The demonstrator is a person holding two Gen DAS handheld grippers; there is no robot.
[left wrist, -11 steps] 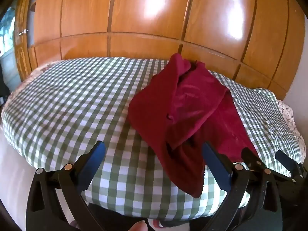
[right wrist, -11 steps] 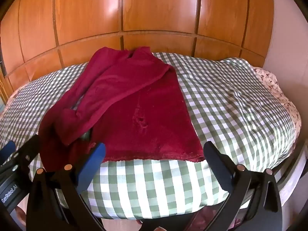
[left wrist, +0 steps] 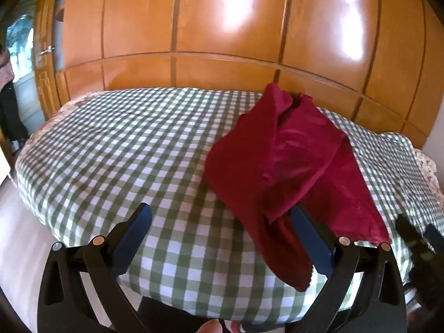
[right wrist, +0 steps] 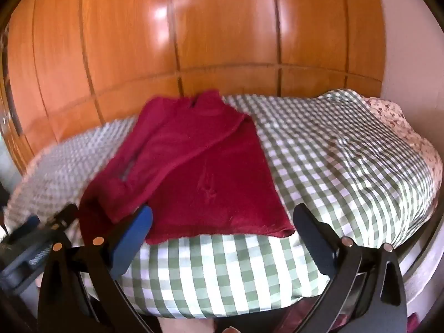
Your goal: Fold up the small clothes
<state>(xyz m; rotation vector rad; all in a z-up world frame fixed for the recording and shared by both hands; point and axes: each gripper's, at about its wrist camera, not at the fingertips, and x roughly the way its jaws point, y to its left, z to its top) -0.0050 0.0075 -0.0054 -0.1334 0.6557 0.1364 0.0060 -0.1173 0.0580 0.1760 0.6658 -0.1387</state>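
Both grippers' jaws wide, empty (left, right); red garment hem near bed edge.

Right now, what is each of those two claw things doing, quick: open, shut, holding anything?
Left gripper: open wide, nothing held; the red garment lies beyond its fingers.
Right gripper: open wide, nothing held; the garment's near hem shows between its fingers.

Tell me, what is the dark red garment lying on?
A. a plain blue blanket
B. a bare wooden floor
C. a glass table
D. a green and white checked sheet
D: the dark red garment lies spread on the green and white checked sheet that covers the bed, with wooden panels behind it.
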